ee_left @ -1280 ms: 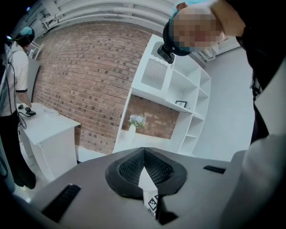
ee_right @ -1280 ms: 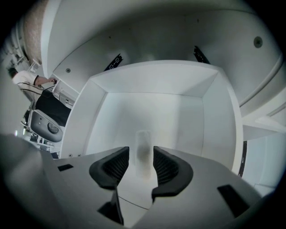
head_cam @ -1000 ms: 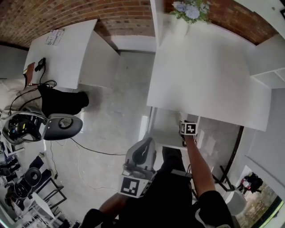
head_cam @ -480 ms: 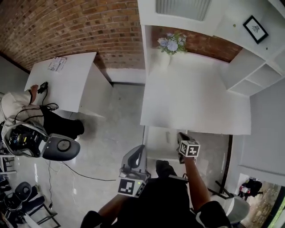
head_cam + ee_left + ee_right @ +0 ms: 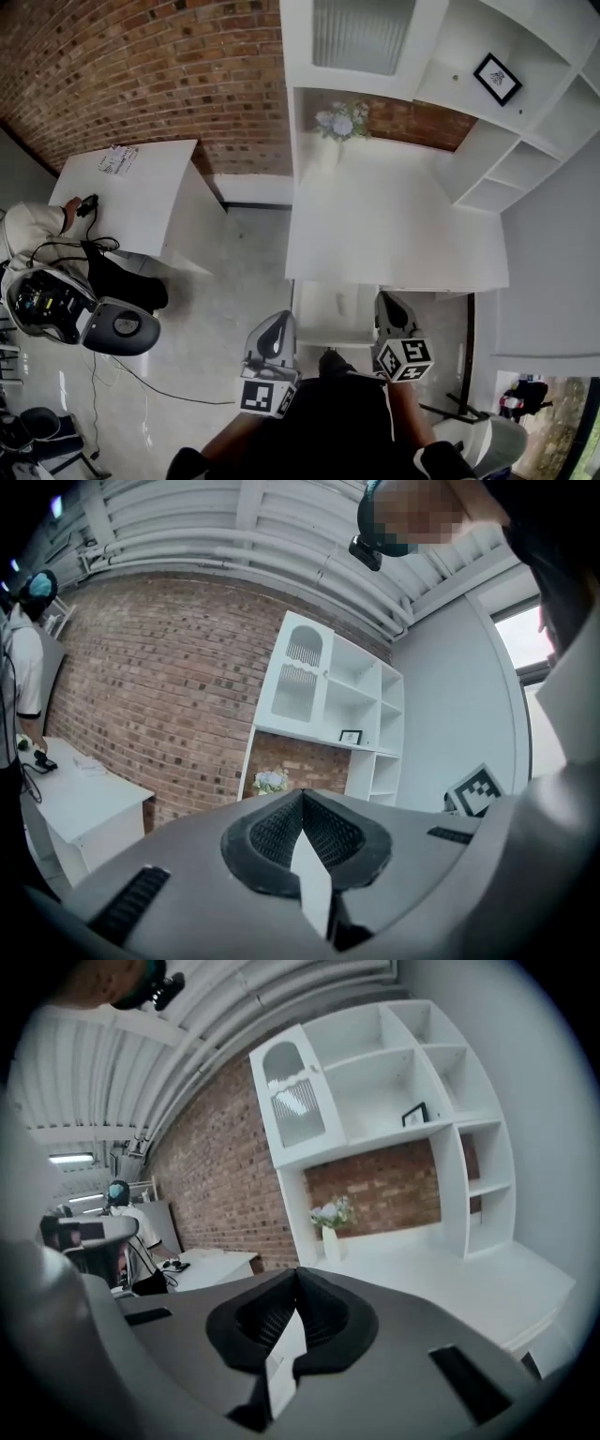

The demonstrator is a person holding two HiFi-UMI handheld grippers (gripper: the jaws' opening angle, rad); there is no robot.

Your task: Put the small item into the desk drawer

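In the head view a white desk (image 5: 394,225) stands ahead, and its drawer (image 5: 319,317) is pulled out under the front edge. A small pale thing (image 5: 342,303) seems to lie in the drawer, too faint to tell what it is. My right gripper (image 5: 386,302) hovers at the drawer's right end, shut, with nothing between its pads. My left gripper (image 5: 278,321) hangs just left of the drawer's front, also shut and empty. Both gripper views look over closed jaws, left gripper (image 5: 302,795) and right gripper (image 5: 298,1274), toward the shelves.
A vase of flowers (image 5: 336,124) stands at the desk's back against the brick wall. White shelves (image 5: 487,131) rise at the right. A second white desk (image 5: 127,197) with a seated person (image 5: 33,230) is at the left, with a chair (image 5: 117,326) and floor cables.
The head camera has tilted up, so the shelves now show. My right gripper has drawn back from the drawer toward me. The left gripper has stayed near the drawer's left front.
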